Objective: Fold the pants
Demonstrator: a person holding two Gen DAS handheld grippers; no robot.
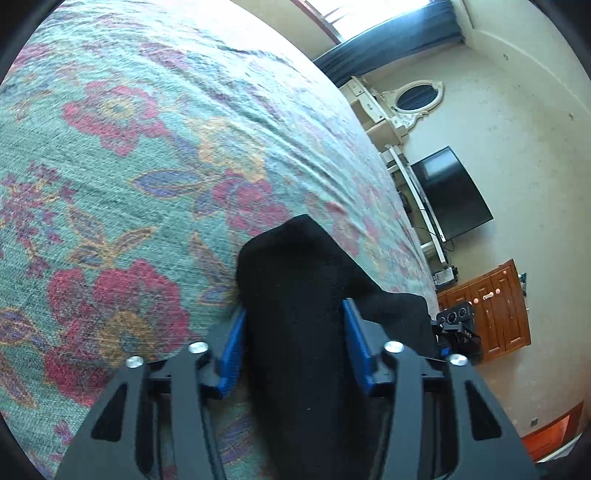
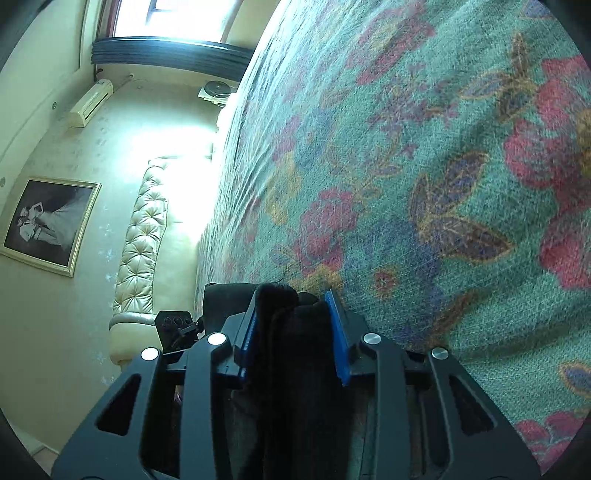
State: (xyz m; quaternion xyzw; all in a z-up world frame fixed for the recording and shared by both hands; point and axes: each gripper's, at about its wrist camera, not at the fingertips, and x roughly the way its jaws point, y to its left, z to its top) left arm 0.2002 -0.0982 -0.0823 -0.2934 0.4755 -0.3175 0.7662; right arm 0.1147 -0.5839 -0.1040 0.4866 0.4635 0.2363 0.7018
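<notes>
- The left hand-held gripper [image 1: 293, 314] pinches a bunch of the black pants [image 1: 295, 266].
- The right hand-held gripper [image 2: 293, 306] pinches another bunch.
- The pants sit on the flowery bed [image 1: 129, 166], probably held at two spots so they can be folded.

floral bedspread [image 1: 129, 155] — television [image 1: 452, 194] | framed picture [image 2: 50, 225] — tufted headboard [image 2: 142, 236]

Window [image 2: 177, 18] glare blown out; fisheye edges warped, dark corners.
</notes>
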